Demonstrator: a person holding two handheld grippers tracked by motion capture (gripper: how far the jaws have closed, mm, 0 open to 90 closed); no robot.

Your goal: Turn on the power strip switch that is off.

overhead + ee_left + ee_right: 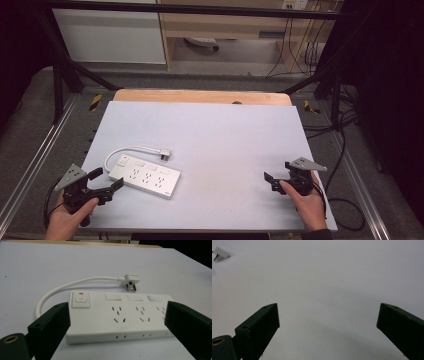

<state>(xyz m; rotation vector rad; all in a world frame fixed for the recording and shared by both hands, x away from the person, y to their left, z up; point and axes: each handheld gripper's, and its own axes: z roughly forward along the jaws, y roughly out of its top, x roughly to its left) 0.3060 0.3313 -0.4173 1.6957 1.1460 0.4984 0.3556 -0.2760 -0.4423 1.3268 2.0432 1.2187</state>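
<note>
A white power strip [145, 176] lies flat on the grey table mat [215, 135], in the mat's near-left quarter, roughly at 8 o'clock from the mat's centre. Its sockets face up, three groups in a row, with a switch [80, 300] carrying a small red mark at the cable end. A short white cable [65, 288] loops out from that end and runs round to a white plug [130, 281], which rests on the mat just beyond the strip, at about 12 o'clock from it in the left gripper view, pins exposed. The left gripper [106, 185] is held in the person's left hand [67, 220] at the near-left corner of the mat, pointing toward 3 o'clock at the strip's near end; its jaws stand wide apart, one to each side of the strip in its own view, nothing between them gripped, and contact with the strip is not evident. The right gripper [270, 182] is held in the right hand [305, 200] at the near-right edge, well apart from the strip, pointing toward 9 o'clock. Its jaws are likewise spread over bare mat, holding nothing.
</note>
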